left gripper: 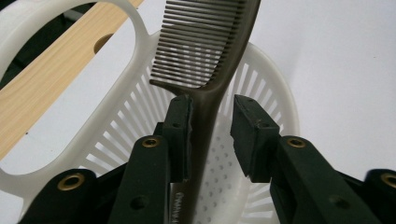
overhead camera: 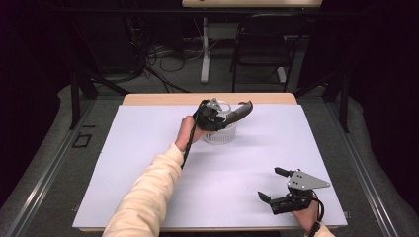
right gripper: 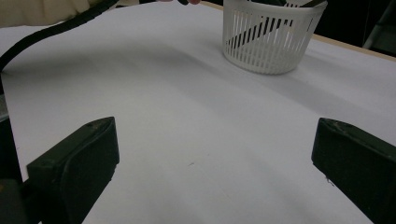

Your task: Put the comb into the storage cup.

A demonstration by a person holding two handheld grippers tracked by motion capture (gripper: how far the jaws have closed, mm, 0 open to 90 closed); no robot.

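Observation:
A dark brown comb (left gripper: 205, 51) stands slanted in a white slatted basket (left gripper: 275, 79), teeth end up. My left gripper (left gripper: 212, 112) is open around the comb's handle: one jaw touches it, the other stands a small gap away. From above, the left gripper (overhead camera: 212, 116) sits over the basket (overhead camera: 220, 133) at the table's far middle, and the comb (overhead camera: 240, 111) pokes out to the right. My right gripper (overhead camera: 269, 183) rests open near the front right with nothing in it. Ahead of it stand the basket (right gripper: 266, 42) and the comb (right gripper: 261, 30) behind the slats.
A white mat (overhead camera: 148, 148) covers the table, with a wooden edge (overhead camera: 207, 98) along the far side. The left gripper's black cable (right gripper: 56, 30) trails across the mat. A black chair (overhead camera: 262, 44) and loose cables lie on the floor beyond.

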